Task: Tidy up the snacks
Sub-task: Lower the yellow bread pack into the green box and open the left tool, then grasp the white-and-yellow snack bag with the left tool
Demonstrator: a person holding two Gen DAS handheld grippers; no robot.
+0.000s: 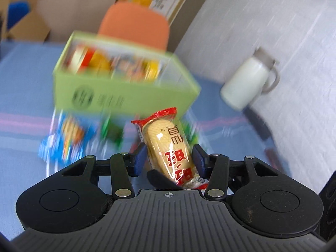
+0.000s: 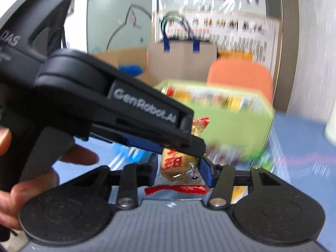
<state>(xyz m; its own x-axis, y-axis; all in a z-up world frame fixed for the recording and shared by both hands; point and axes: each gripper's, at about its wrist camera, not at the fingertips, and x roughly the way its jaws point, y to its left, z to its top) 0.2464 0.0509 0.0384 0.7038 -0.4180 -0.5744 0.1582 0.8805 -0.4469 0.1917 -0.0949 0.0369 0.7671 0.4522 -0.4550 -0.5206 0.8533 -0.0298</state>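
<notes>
Even daylight is filling both views; motion blur is smearing the green box [image 1: 124,96] and background, fisheye bending is curving the edges, and glare, perhaps from overhead, is glinting on the snack wrapper [image 1: 168,147].

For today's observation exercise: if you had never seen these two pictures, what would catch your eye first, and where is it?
First, the red-ended clear packet holding a pale rice cracker, clamped between the blue pads of the left gripper in the lower centre. Behind it stands an open lime-green cardboard box full of colourful snack packs on the blue tablecloth. In the right wrist view a similar packet sits in the right gripper.
</notes>
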